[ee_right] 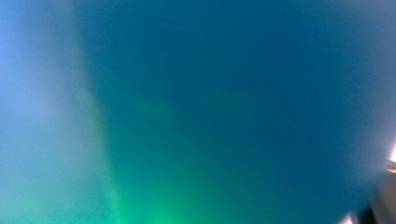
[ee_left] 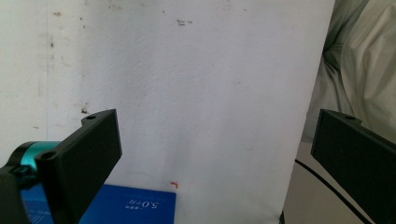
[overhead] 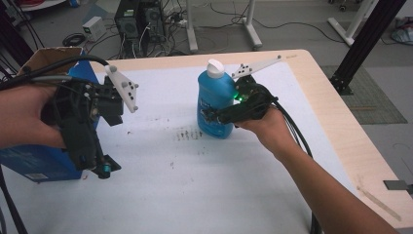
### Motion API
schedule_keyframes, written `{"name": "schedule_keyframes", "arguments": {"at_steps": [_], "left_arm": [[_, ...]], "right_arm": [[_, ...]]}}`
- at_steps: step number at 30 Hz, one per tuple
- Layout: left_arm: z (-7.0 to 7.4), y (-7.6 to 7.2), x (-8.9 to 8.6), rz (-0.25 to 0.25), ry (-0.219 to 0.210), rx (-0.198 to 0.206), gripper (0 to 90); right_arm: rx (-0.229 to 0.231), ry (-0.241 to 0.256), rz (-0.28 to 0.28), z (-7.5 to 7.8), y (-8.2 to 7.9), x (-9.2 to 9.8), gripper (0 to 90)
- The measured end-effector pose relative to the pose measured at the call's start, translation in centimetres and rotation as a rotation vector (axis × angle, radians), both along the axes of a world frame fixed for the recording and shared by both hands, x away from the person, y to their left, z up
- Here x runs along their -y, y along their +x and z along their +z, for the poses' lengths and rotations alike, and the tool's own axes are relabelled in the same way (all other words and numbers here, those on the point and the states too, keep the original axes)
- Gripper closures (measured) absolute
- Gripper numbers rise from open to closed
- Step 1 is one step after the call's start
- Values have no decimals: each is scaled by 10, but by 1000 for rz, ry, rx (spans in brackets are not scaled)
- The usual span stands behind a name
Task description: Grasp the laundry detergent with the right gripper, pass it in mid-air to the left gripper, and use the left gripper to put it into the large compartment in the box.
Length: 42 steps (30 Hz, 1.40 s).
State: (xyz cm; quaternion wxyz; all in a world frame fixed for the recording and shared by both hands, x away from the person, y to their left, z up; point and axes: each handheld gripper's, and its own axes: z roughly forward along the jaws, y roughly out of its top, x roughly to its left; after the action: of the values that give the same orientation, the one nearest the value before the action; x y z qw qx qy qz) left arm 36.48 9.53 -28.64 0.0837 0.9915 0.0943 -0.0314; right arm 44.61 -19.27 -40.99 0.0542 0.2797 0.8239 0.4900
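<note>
Blue bottle (overhead: 215, 103) with a white cap stands upright near the middle of the white-covered tabletop (overhead: 195, 185). Right claw (overhead: 210, 115) presses against the bottle's side from the right; how far its jaws are closed cannot be told, and the right gripper view is a blur of blue at very close range. Left claw (ee_left: 215, 154) is held above the tabletop's left side, jaws spread wide with nothing between them, just beside a blue box (overhead: 34, 161) with an open cardboard top.
</note>
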Motion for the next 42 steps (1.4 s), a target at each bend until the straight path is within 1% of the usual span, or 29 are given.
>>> {"name": "schedule_keyframes", "arguments": {"at_steps": [9, 19, 24, 28, 29, 37, 42], "left_arm": [[-1, 1, -1, 1, 6, -5, 17], [-2, 1, -1, 8, 4, -8, 17], [-2, 1, -1, 7, 3, -7, 17], [-2, 2, 0, -2, 7, -10, 17], [-3, 2, 0, 4, 2, -9, 17], [-2, 3, 0, 1, 2, -6, 17], [-2, 3, 0, 6, -5, -4, 17]], "right_arm": [[24, 1, 4, -1, -1, -3, 373], [53, -9, -3, 0, -3, -3, 401], [102, -32, -15, 2, -7, -4, 441], [120, -44, -17, 3, -8, -5, 449], [120, -48, -17, 3, -9, -6, 450], [137, -65, -12, 5, -11, -8, 456], [137, -56, -2, 10, -13, -9, 456]]}}
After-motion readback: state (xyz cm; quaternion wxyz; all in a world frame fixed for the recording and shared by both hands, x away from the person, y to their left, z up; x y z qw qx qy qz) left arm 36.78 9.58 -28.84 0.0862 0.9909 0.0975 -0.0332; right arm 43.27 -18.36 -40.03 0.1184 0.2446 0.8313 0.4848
